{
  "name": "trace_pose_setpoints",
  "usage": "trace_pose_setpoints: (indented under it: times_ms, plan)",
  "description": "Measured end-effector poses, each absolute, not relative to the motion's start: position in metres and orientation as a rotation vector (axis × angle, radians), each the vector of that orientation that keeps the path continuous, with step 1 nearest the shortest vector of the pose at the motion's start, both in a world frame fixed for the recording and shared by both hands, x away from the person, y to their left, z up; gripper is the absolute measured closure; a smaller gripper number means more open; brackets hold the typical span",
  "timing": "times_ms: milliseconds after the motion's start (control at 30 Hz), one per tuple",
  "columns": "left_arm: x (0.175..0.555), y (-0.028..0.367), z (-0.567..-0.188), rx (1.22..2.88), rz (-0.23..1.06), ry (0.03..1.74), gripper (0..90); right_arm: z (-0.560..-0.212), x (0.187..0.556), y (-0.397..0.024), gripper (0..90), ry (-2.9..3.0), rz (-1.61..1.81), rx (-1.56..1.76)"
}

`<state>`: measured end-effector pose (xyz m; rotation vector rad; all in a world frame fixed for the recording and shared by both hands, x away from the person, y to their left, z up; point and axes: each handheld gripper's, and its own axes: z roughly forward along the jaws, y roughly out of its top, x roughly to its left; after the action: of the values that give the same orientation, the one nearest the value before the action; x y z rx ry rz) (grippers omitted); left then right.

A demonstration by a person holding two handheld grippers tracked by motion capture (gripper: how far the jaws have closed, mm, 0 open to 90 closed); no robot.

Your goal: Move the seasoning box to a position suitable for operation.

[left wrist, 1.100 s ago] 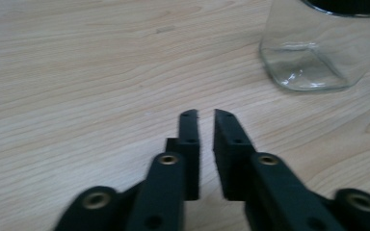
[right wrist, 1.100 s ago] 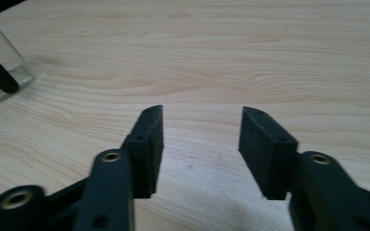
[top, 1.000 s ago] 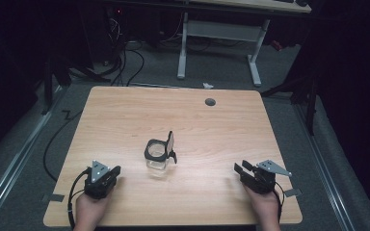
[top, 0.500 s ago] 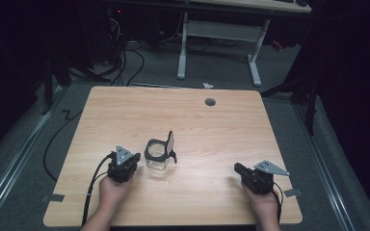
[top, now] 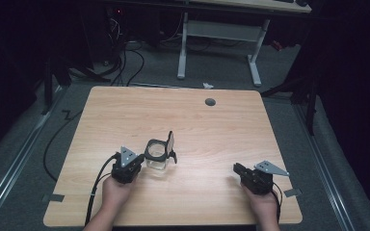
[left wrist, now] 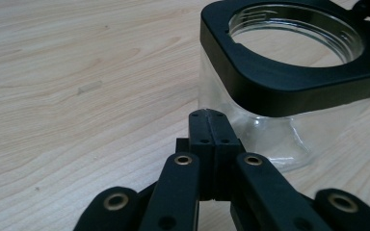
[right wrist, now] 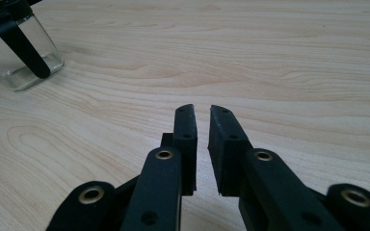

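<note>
Now the left hand-held gripper (top: 134,165) sits at lower left of centre in the high view, its jaws pressed fully together with nothing between them. Just past its tip, up and to the right in the left gripper view, stands the glass jar (left wrist: 289,82), upright on the tabletop (top: 125,110), so close that I cannot tell whether tip and glass touch. The jar's black square collar surrounds an open mouth, and its hinged lid (top: 170,143) stands up on the far right side of the rim. Its long axis runs vertical, so any grip would likely come from the side or over the collar.

Further out, the right hand-held gripper (right wrist: 202,118) rests at lower right, its jaws having just been closing with a slight reopening, now a narrow slit apart and empty. From it the jar lies well apart, at the upper left of its own view. The left hand is clearly nearer.

Count: one jar, one lid, two grippers.
</note>
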<state>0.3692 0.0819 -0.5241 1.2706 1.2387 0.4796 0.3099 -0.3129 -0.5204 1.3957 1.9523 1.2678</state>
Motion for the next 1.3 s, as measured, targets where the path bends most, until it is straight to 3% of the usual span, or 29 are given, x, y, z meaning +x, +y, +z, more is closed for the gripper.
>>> trace_pose_setpoints:
  times_ms: [400,833,1300]
  plan:
    - [0.334,0.047,-0.519,1.330,0.404,1.142,90.0,-0.520,0.309,-0.313,81.9,1.951,1.274,1.393]
    - [0.392,0.057,-0.518,1.275,0.462,1.221,90.0,-0.520,0.309,-0.313,82.4,1.955,1.273,1.386]
    - [0.373,0.047,-0.517,1.302,0.409,1.180,90.0,-0.522,0.309,-0.314,82.3,1.962,1.268,1.386]
